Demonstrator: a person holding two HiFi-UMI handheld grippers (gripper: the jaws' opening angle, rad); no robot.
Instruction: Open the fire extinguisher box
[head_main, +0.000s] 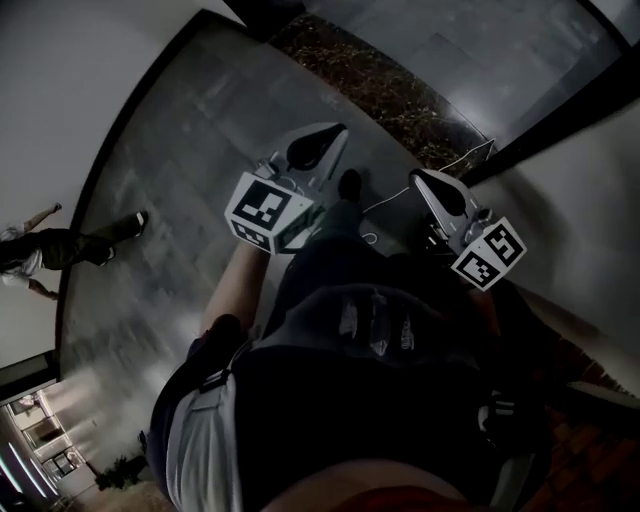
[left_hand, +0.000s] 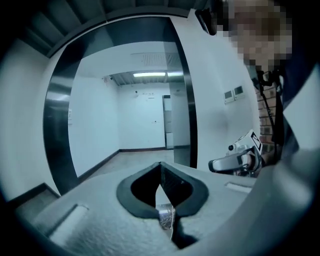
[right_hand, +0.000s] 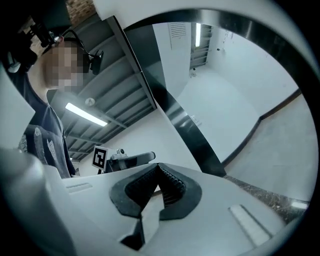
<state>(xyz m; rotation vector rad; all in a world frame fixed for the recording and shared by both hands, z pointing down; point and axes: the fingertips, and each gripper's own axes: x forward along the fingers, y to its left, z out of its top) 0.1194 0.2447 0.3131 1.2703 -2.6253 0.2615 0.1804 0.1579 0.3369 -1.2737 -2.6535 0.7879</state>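
Observation:
No fire extinguisher box shows in any view. In the head view both grippers are held out in front of the person's body, above a grey tiled floor (head_main: 180, 130). My left gripper (head_main: 335, 132) points up the picture, its marker cube towards me. Its jaws are shut with nothing between them, and the tips meet in the left gripper view (left_hand: 160, 164). My right gripper (head_main: 416, 177) hangs a little to the right, apart from the left one. Its jaws also meet at the tips with nothing held (right_hand: 158, 165). Each gripper camera catches the other gripper off to the side.
Another person (head_main: 60, 245) walks along the floor at the far left. A dark speckled strip (head_main: 370, 85) crosses the floor ahead, with a thin cable (head_main: 440, 170) near it. A dark-framed opening (left_hand: 52, 115) leads into a white-walled room. A brick wall (left_hand: 267, 107) stands at the right.

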